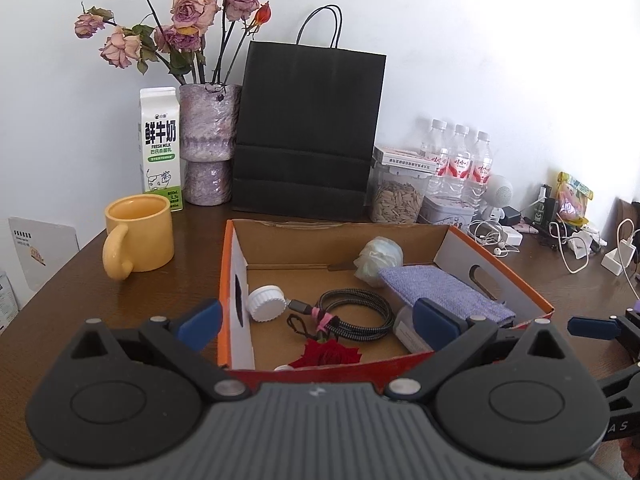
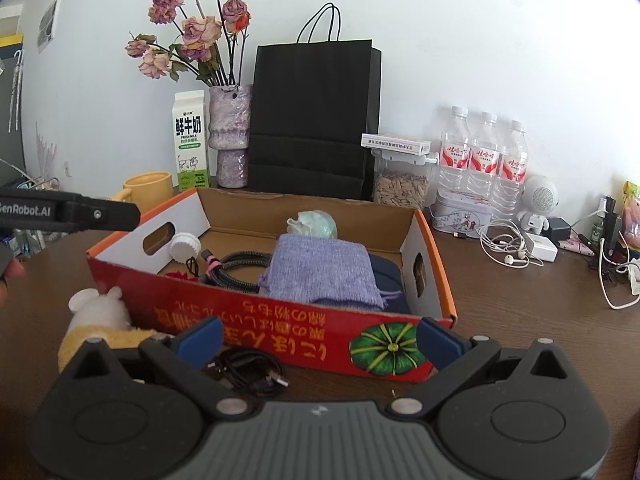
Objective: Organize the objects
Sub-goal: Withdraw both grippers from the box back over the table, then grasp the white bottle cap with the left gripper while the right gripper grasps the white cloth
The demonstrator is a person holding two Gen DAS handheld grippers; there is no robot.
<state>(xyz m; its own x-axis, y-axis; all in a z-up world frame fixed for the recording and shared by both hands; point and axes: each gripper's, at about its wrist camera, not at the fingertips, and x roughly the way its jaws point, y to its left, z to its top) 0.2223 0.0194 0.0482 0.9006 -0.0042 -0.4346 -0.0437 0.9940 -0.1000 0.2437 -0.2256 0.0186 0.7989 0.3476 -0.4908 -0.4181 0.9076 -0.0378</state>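
An open cardboard box (image 1: 500, 264) with a red front wall (image 2: 248, 312) stands on the brown table. Inside lie a white screw cap (image 1: 266, 303), a coiled braided cable (image 1: 352, 314), a red rose (image 1: 328, 354), a purple cloth (image 1: 444, 292) and a pale crumpled ball (image 1: 378, 260). My left gripper (image 1: 318, 322) hovers open over the box's near left corner, holding nothing. My right gripper (image 2: 319, 340) is open and empty before the front wall. On the table just below it lies a black cable (image 2: 250, 372), with a white and yellow plush toy (image 2: 100, 320) to its left.
Behind the box stand a yellow mug (image 1: 138, 234), a milk carton (image 1: 160, 148), a vase of dried roses (image 1: 208, 140), a black paper bag (image 1: 308, 132), a seed jar (image 2: 400, 188), three water bottles (image 2: 484, 160) and a tin. Earphones (image 2: 504, 246) and chargers clutter the right side.
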